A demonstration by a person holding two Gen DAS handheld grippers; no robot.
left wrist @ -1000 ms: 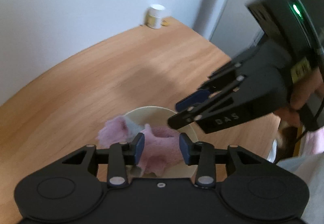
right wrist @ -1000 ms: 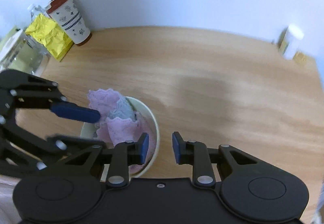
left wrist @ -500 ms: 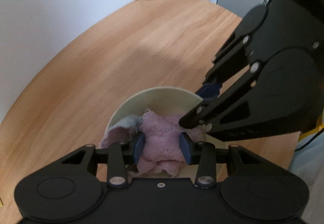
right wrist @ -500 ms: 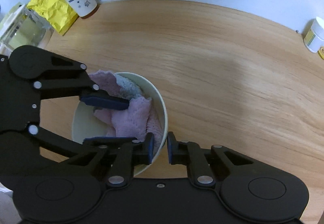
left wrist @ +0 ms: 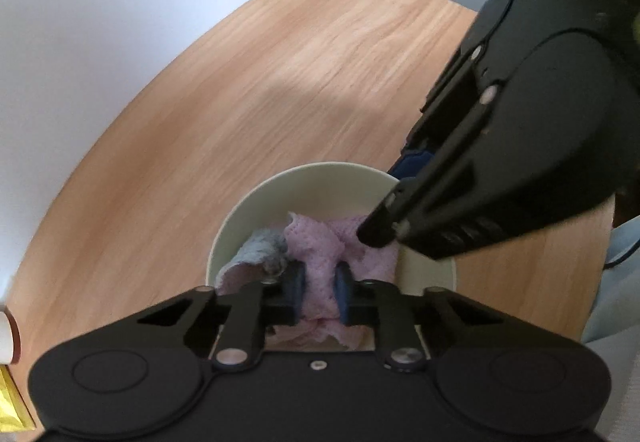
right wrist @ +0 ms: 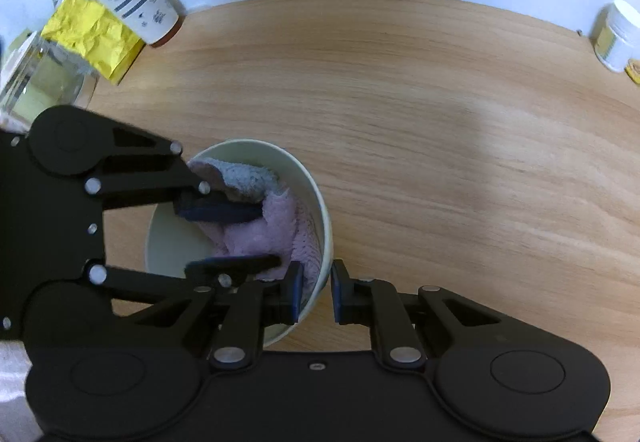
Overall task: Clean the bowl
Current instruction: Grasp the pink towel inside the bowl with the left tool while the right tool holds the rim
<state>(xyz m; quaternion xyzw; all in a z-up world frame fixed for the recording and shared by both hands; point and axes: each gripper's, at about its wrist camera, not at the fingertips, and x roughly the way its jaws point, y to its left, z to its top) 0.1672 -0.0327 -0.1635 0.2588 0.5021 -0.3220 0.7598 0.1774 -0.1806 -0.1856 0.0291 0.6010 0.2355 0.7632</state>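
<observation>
Left wrist view: left gripper [left wrist: 319, 292] clenched on pink cloth [left wrist: 320, 242] inside cream bowl [left wrist: 320, 178] on near table [left wrist: 240, 102].

Right wrist view: right gripper [right wrist: 313, 292] pinched the bowl's [right wrist: 256, 150] right rim, one finger inside, one outside; patterned cup [right wrist: 136, 8] far left.

Wooden table [right wrist: 440, 162]: bowl [right wrist: 320, 210], cup [right wrist: 136, 6], jar [right wrist: 616, 38].

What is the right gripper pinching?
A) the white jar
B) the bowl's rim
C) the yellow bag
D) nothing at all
B: the right gripper has one finger inside the bowl and one outside, closed on its rim, while the left gripper holds the cloth inside.
</observation>
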